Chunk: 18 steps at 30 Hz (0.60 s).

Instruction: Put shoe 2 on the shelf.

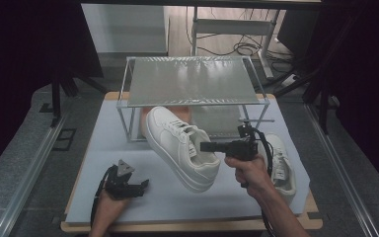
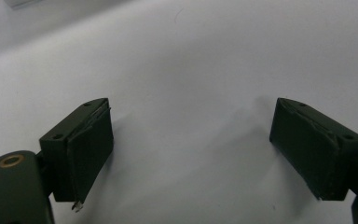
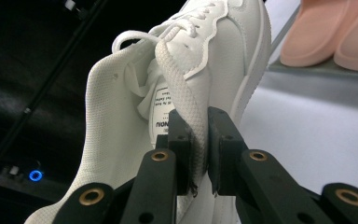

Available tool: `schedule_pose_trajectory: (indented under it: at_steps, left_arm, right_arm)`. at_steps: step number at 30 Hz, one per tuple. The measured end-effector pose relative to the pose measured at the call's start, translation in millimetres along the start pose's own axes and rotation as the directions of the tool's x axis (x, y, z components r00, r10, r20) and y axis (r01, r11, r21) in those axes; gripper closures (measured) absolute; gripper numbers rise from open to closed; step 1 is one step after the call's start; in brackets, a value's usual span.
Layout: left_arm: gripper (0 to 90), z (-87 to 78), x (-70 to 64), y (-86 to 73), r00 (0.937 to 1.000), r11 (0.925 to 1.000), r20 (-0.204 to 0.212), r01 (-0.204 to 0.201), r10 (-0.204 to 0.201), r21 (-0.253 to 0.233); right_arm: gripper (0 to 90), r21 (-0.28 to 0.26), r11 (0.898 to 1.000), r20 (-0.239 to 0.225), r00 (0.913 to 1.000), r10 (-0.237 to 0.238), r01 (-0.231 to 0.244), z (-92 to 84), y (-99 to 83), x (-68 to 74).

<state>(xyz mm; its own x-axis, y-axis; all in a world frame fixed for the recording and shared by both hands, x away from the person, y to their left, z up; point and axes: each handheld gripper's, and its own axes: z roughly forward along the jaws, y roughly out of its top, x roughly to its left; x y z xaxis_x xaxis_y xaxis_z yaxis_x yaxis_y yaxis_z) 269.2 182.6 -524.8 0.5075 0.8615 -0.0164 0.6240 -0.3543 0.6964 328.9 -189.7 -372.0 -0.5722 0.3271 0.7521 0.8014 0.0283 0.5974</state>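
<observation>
While clamped by jaws, white sneaker (image 1: 181,147): toe approx. toward rack (image 1: 192,84).

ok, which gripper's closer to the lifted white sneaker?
Right. The right gripper has its jaws clamped on the white sneaker at its collar; the left gripper sits open, apart on the table at lower left.

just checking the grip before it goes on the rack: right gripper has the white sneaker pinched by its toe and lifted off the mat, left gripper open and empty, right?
Not the toe. The right gripper pinches the white sneaker by the padded collar at its opening, as the right gripper view shows. The rest holds: the sneaker is lifted off the mat, and the left gripper is open and empty.
</observation>
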Motion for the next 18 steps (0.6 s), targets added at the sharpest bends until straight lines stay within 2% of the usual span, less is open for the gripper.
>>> schedule_pose_trajectory:
  at_steps: [7, 18]
  left_arm:
    - [13.4, 0.0, 0.1, 0.0, 1.0, 1.0, 0.001, 0.0, 0.0, 0.0]
    - [13.4, 0.3, -0.3, 0.0, 1.0, 1.0, 0.003, 0.005, -0.005, -0.005]
  right_arm:
    - [80.7, -0.038, 0.999, -0.005, 0.9998, 0.021, -0.021, 0.1, 11.3, 4.3]
    - [80.7, -0.085, 0.996, -0.022, 0.9996, 0.016, -0.018, -0.7, 30.0, 16.8]
